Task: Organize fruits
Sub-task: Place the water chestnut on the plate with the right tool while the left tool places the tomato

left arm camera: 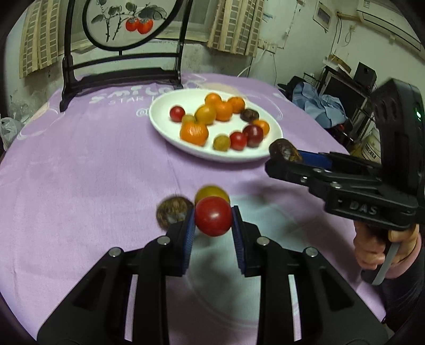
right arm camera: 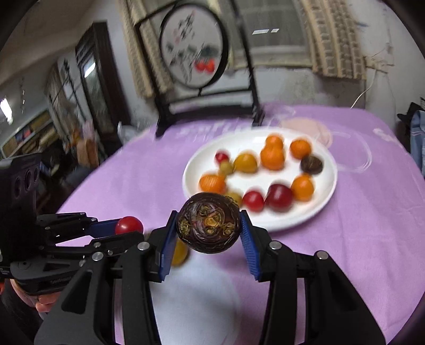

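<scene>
My left gripper (left arm camera: 213,216) is shut on a red cherry tomato (left arm camera: 213,216), held above the purple cloth; the same tomato (right arm camera: 129,225) shows at the left of the right wrist view. Behind it on the cloth lie a yellow tomato (left arm camera: 211,193) and a brown fuzzy fruit (left arm camera: 173,212). My right gripper (right arm camera: 208,225) is shut on a dark purple round fruit (right arm camera: 208,225), seen also as a dark fruit (left arm camera: 285,153) near the plate's front right rim. The white plate (left arm camera: 162,120) holds several oranges, red and yellow tomatoes and dark fruits.
A black-framed round painted screen (left arm camera: 124,24) stands at the table's far edge. The purple tablecloth (left arm camera: 93,172) covers the round table. A hand (left arm camera: 385,246) grips the right tool's handle. Clutter and shelves (left arm camera: 345,87) stand beyond the table's right side.
</scene>
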{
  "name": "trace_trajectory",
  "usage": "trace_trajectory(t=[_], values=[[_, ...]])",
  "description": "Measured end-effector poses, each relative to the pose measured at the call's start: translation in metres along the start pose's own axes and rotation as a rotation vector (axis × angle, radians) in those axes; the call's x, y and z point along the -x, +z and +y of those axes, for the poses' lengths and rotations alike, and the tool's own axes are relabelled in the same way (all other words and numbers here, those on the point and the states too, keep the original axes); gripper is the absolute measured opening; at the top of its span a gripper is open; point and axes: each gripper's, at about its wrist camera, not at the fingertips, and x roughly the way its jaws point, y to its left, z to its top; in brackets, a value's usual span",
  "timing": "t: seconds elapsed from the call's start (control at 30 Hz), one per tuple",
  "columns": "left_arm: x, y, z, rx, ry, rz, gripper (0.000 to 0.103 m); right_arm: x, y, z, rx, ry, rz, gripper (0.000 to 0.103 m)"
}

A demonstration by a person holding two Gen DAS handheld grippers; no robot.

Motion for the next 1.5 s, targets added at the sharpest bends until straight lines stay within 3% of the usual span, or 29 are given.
trace_trajectory(t=[0.17, 0.37, 0.5, 0.57, 0.6, 0.67, 0.8, 0.87, 1.03, 1.1, 1.27, 1.37, 1.43, 1.5], values=[[-0.012, 0.051, 0.002, -0.022, 0.042, -0.039, 0.027, -0.02, 0.022, -0.026, -0.067, -0.052, -0.026, 0.046], [-0.064, 0.113, 0.005, -0.026, 0.105, -0.032, 0.027, -0.058, 0.039, -0.055, -0.109, -0.095, 0.001, 0.046], [-0.1, 0.129, 0.01, -0.015, 0.135, 0.003, 0.027, -0.072, 0.046, -0.064, -0.101, -0.092, 0.015, 0.046], [-0.114, 0.133, 0.012, -0.011, 0.141, 0.022, 0.028, -0.076, 0.049, -0.068, -0.103, -0.093, 0.021, 0.052], [-0.121, 0.135, 0.014, -0.004, 0.145, 0.035, 0.03, -0.075, 0.05, -0.069, -0.107, -0.088, 0.019, 0.053], [-0.124, 0.137, 0.017, 0.02, 0.162, 0.021, 0.074, -0.069, 0.052, -0.07, -0.113, -0.081, 0.008, 0.057], [-0.106, 0.136, 0.02, 0.035, 0.182, -0.028, 0.08, -0.047, 0.056, -0.059, -0.102, -0.068, -0.035, 0.057], [-0.085, 0.131, 0.024, 0.059, 0.197, -0.053, 0.088, -0.035, 0.053, -0.043, -0.073, -0.056, -0.048, 0.057], [-0.027, 0.103, 0.033, 0.078, 0.311, -0.114, 0.099, -0.032, 0.026, -0.001, -0.008, 0.0, 0.025, 0.058], [-0.007, 0.084, 0.041, 0.124, 0.331, -0.134, 0.1, -0.039, 0.008, 0.015, -0.009, 0.039, 0.082, 0.058], [0.012, 0.03, 0.069, 0.316, 0.285, -0.148, 0.101, -0.042, -0.02, 0.045, 0.013, 0.047, 0.142, 0.058], [0.008, 0.017, 0.073, 0.321, 0.313, -0.099, 0.101, -0.042, -0.029, 0.054, 0.044, 0.022, 0.147, 0.058], [0.012, 0.016, 0.073, 0.314, 0.378, -0.121, 0.101, -0.043, -0.031, 0.057, 0.065, 0.009, 0.149, 0.058], [0.015, 0.015, 0.074, 0.318, 0.382, -0.132, 0.101, -0.046, -0.033, 0.055, 0.066, 0.005, 0.156, 0.058]])
